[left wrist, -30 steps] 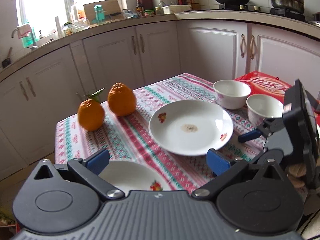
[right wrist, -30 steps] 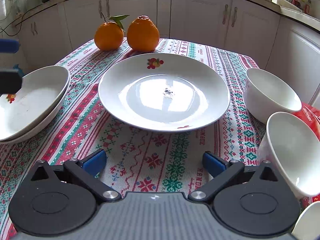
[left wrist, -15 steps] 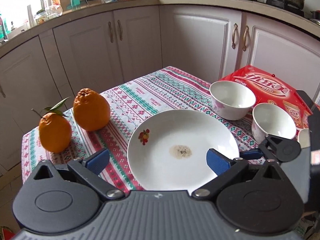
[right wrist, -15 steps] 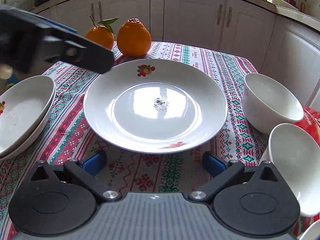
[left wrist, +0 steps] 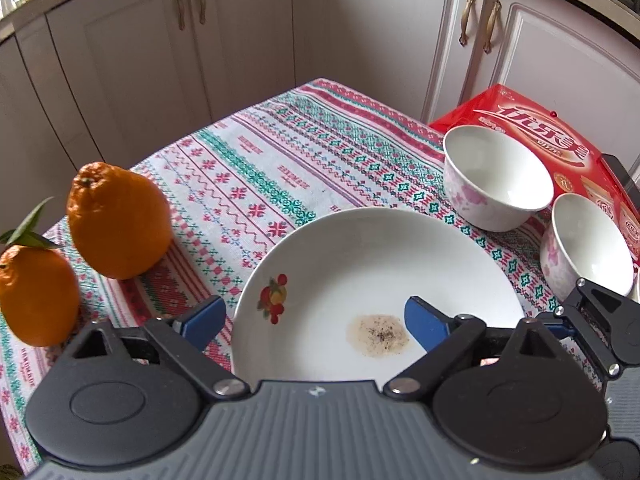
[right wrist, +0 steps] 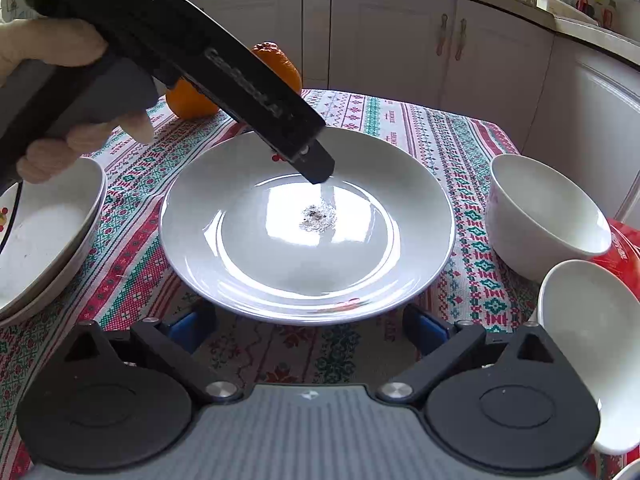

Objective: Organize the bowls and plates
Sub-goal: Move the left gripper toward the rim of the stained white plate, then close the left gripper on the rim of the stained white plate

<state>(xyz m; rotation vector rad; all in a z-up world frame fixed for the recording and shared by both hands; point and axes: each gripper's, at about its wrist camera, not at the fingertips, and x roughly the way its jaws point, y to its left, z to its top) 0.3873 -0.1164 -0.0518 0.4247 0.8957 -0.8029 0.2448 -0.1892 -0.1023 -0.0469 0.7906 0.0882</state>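
A white plate with a fruit print and a dirty spot lies mid-table; it also shows in the right wrist view. My left gripper is open, its fingers straddling the plate's left rim, one over the dish and one outside. Seen from the right wrist, it hangs over the plate. My right gripper is open at the plate's near rim. Two white bowls stand on the right. Two stacked plates lie on the left.
Two oranges sit at the table's left side. A red snack box lies behind the bowls. White kitchen cabinets surround the table with the patterned cloth.
My left gripper has moved right from the stacked plates to over the dirty plate. My right gripper has moved forward to the plate's near rim.
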